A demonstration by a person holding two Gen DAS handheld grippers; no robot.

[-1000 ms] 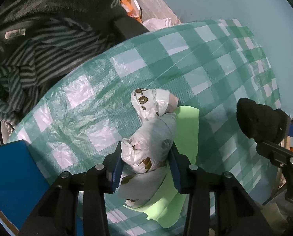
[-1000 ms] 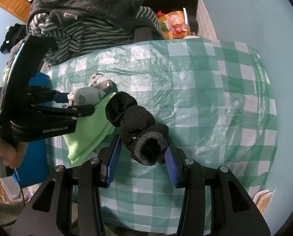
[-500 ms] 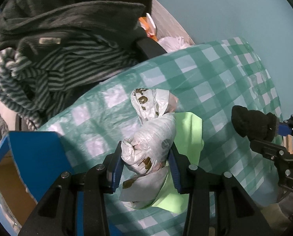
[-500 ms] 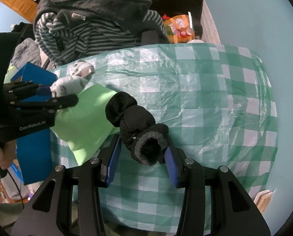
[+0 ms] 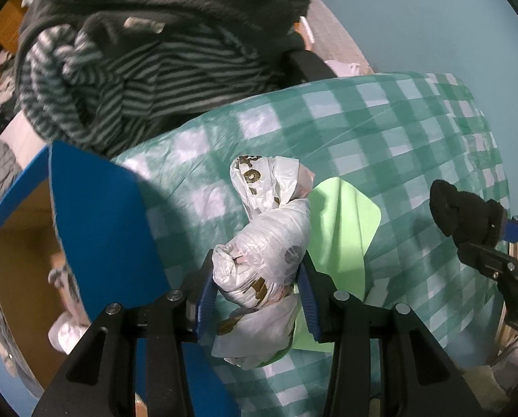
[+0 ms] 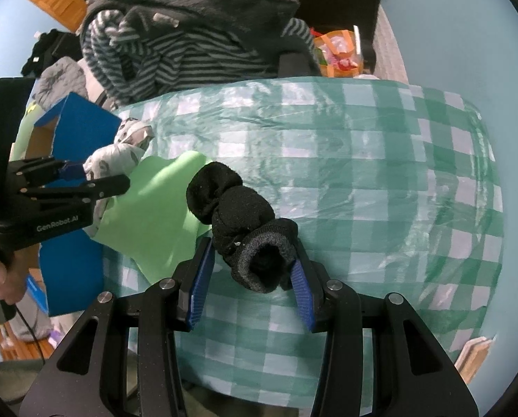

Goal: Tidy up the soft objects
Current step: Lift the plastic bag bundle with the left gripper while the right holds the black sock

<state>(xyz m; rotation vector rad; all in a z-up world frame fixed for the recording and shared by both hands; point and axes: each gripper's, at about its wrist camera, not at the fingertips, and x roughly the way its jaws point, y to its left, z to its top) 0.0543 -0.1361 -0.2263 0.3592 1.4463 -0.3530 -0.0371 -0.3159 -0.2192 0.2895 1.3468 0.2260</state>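
My left gripper (image 5: 255,292) is shut on a knotted white plastic bag (image 5: 269,243) with brown print, held in the air together with a light green cloth (image 5: 342,229) hanging beside it. It also shows in the right wrist view (image 6: 95,173), near the open blue box (image 6: 82,128). My right gripper (image 6: 250,278) is shut on a rolled black sock (image 6: 238,215) above the green checked tablecloth (image 6: 363,173). The sock also shows at the right of the left wrist view (image 5: 467,212).
An open blue cardboard box (image 5: 95,229) with soft items inside stands at the table's left edge. A pile of grey and striped clothes (image 5: 148,69) lies behind the table. An orange bag (image 6: 339,52) sits at the back. A blue wall is to the right.
My left gripper has carried the plastic bag and green cloth up and left toward the blue box. My right gripper holds the black sock almost still.
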